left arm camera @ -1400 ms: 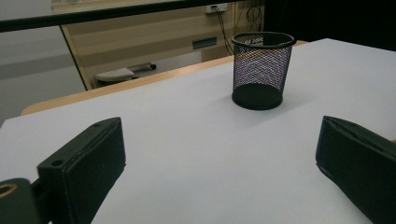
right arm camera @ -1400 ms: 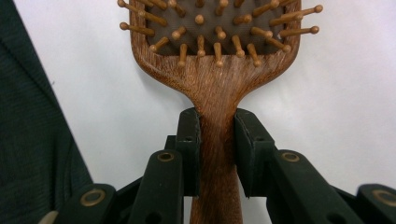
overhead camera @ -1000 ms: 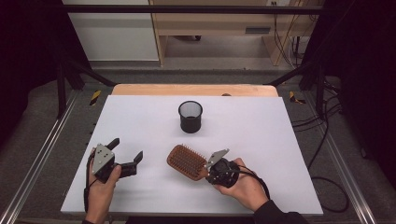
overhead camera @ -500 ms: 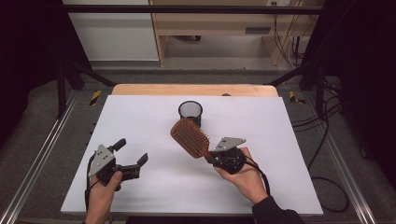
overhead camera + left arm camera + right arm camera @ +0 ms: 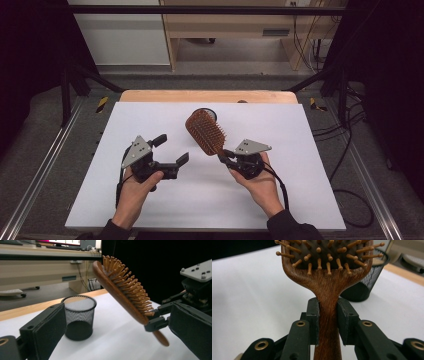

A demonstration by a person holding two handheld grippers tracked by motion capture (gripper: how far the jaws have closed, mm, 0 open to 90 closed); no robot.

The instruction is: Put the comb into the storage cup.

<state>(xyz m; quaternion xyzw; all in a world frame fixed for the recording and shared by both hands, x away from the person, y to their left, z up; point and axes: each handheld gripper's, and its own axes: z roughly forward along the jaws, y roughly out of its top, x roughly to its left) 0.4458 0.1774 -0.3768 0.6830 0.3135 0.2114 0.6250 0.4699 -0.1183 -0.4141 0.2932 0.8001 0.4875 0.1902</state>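
A brown wooden hairbrush (image 5: pixel 205 131) with wooden bristles is held up off the white table (image 5: pixel 300 190). My right gripper (image 5: pixel 227 155) is shut on its handle, and the head tilts up and away toward a black mesh cup (image 5: pixel 213 113) that it partly hides. In the right gripper view the handle (image 5: pixel 328 312) sits clamped between both pads, with the cup (image 5: pixel 364 287) behind on the right. My left gripper (image 5: pixel 171 149) is open, left of the brush and holding nothing. In the left gripper view the brush (image 5: pixel 125 293) hangs tilted in front, with the cup (image 5: pixel 79 317) standing upright on the table.
The table's far edge is a wooden strip (image 5: pixel 207 96). Metal rails (image 5: pixel 45 170) run along both sides, and cables (image 5: pixel 350 150) lie on the floor to the right. Shelving and a desk (image 5: pixel 225 30) stand beyond the table.
The brush lay on the table a second ago. My right gripper has lifted it and swung its head up toward the cup. My left gripper has moved right, toward the brush.
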